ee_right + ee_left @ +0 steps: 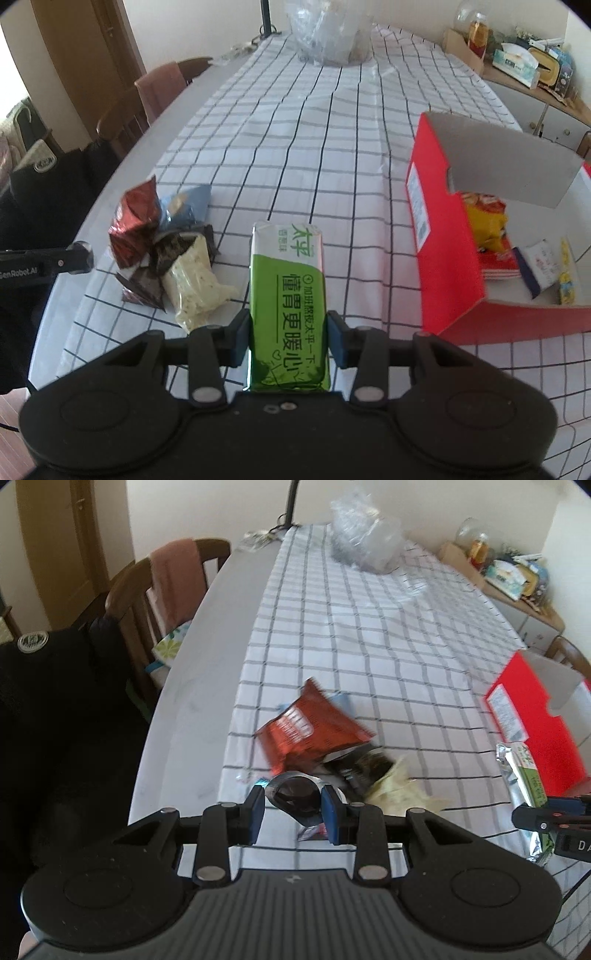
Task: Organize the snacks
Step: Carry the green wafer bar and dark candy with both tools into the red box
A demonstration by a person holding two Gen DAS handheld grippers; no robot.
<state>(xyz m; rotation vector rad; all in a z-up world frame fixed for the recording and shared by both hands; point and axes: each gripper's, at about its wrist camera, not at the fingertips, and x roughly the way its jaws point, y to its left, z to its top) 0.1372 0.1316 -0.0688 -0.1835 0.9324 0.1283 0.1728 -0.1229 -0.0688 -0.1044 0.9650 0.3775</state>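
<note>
Partly done, judging from the scene. Already inside the red box [447, 236]: a yellow bag [485, 225], a red packet and two small white packets. Still outside the box: the green cracker pack [288, 306], now clamped across its short sides between the fingers of the right tool [290, 338], and lifted clear of the bench [295, 147], just left of the box. Long axis of this pack along the tool's pointing line, the printed top end away from the camera toward the far end of the bench, the lower end close to the tool body.

In the left tool [293, 806], a small dark round snack in silver wrapper [295, 797], pinched between the blue pads; orientation hard to tell, the thing being almost round.

Farther left of the box, a loose pile still on the checked cloth: red foil bag [133, 221], blue packet [188, 206], dark packets and a pale yellow bag [195, 284]. Probably several more trips needed after these two.
</note>
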